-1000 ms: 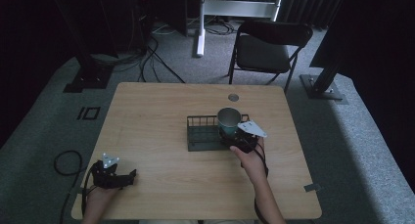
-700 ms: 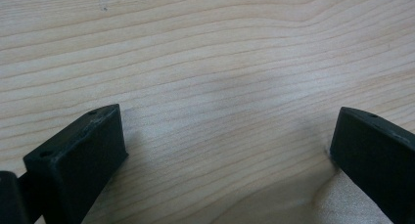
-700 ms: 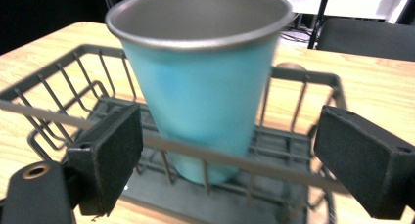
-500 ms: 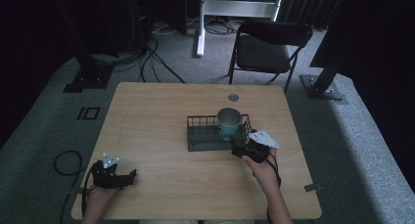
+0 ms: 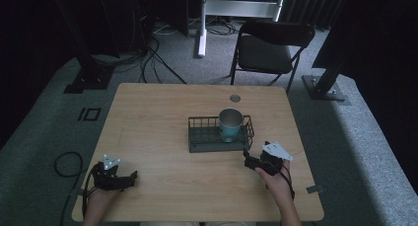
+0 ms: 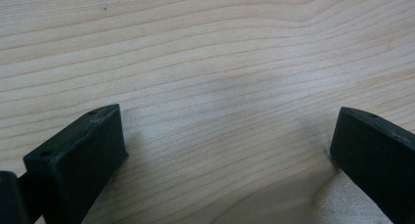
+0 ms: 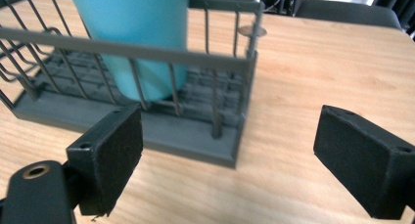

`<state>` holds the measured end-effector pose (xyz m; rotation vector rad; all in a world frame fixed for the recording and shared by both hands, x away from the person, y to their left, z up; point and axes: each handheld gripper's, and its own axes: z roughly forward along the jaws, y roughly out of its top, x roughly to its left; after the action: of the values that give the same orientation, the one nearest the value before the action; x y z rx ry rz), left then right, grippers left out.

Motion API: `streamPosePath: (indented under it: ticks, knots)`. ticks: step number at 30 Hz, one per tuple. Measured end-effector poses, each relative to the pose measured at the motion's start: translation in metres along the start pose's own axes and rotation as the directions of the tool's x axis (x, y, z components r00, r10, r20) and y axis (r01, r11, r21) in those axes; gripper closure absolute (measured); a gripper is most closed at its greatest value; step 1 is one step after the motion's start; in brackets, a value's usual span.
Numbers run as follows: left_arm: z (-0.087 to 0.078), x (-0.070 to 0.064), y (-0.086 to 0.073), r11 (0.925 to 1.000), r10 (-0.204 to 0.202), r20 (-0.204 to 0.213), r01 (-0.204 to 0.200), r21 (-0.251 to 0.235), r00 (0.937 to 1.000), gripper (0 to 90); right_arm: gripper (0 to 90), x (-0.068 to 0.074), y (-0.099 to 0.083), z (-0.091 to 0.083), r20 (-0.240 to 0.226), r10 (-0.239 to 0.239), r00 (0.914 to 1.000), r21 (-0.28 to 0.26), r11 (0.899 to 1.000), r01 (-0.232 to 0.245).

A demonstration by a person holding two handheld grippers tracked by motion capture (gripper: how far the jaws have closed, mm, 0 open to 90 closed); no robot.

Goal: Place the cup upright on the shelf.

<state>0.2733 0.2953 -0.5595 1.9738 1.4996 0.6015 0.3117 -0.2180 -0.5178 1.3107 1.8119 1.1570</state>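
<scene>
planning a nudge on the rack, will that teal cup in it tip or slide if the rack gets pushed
The teal cup is tall and stands upright, so it could probably wobble. The wire rack walls it in, likely stopping a full tip. The rack sits flat on the smooth table, so it would probably slide.

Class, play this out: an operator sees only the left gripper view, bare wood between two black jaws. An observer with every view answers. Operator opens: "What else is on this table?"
Observer: A dark wire rack stands mid-table with a teal cup upright in its right end.
Operator: Where are my left tongs relative to it?
Observer: The left tongs sit near the table's front left corner, well clear of the rack.
Operator: And the other tongs?
Observer: The right tongs are just off the rack's front right corner, jaws wide apart and holding nothing, as the right gripper view shows.
Operator: Anything else on the wood?
Observer: A small round grommet behind the rack.
</scene>
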Motion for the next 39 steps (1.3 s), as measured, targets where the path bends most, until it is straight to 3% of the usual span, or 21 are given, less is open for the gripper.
streamPosePath:
  ticks: [5,11,17,24,36,38,39]
  knots:
    - [0.000,0.000,0.000,1.0000,0.000,0.000,0.000,0.000,1.0000,0.5,10.7,-0.007,-0.011,-0.003,0.019,-0.013,0.9997,0.024,1.000,0.012]
    - [0.000,0.000,0.000,1.0000,0.000,0.000,0.000,0.000,1.0000,0.5,10.7,-0.016,-0.023,-0.008,0.026,0.028,0.9993,0.070,0.997,-0.030]
    - [0.000,0.000,0.000,1.0000,0.000,0.000,0.000,0.000,1.0000,0.5,10.7,-0.028,-0.035,-0.012,0.052,0.020,0.9985,0.130,0.991,-0.027]
    - [0.000,0.000,0.000,1.0000,0.000,0.000,0.000,0.000,1.0000,0.5,10.7,-0.042,-0.044,-0.017,0.089,0.056,0.9945,0.182,0.981,-0.072]
    - [0.000,0.000,0.000,1.0000,-0.001,0.000,0.001,-0.001,1.0000,0.5,10.7,-0.060,-0.054,-0.021,0.117,0.064,0.9910,0.259,0.961,-0.093]
    - [0.000,0.000,0.000,1.0000,0.000,0.000,0.000,0.000,1.0000,0.5,10.8,-0.061,-0.055,-0.019,0.098,0.060,0.9934,0.304,0.949,-0.087]
    - [0.000,0.000,0.000,1.0000,-0.001,0.000,0.001,-0.001,1.0000,0.5,10.8,-0.061,-0.054,-0.018,0.100,0.051,0.9937,0.306,0.949,-0.079]
